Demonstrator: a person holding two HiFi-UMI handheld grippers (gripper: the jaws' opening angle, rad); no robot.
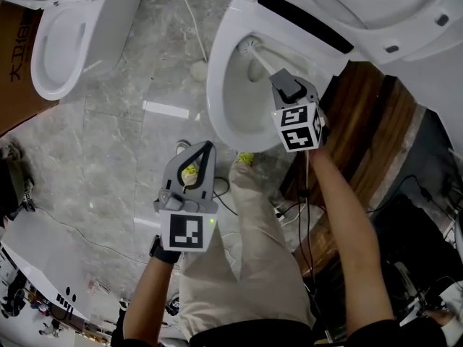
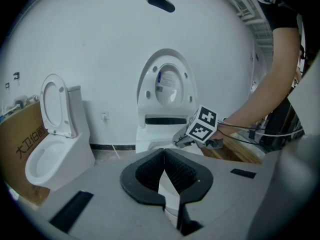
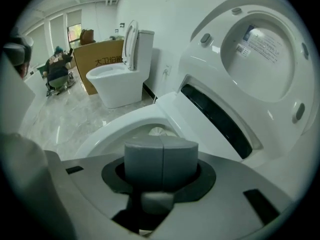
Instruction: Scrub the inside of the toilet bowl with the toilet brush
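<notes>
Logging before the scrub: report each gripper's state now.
Left gripper: closed, empty.
Right gripper: closed on the toilet brush handle.

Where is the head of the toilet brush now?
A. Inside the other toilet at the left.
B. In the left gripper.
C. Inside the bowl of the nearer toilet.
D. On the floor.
C: the head of the brush sits inside the toilet bowl, near its back wall, with the right gripper shut on the handle.

Toilet (image 1: 217, 85) is standing near second toilet (image 1: 69, 45) on marble floor (image 1: 123, 157), cardboard box (image 1: 16, 67) and cables (image 1: 189, 16) lying around, looking like a fixtures showroom.
</notes>
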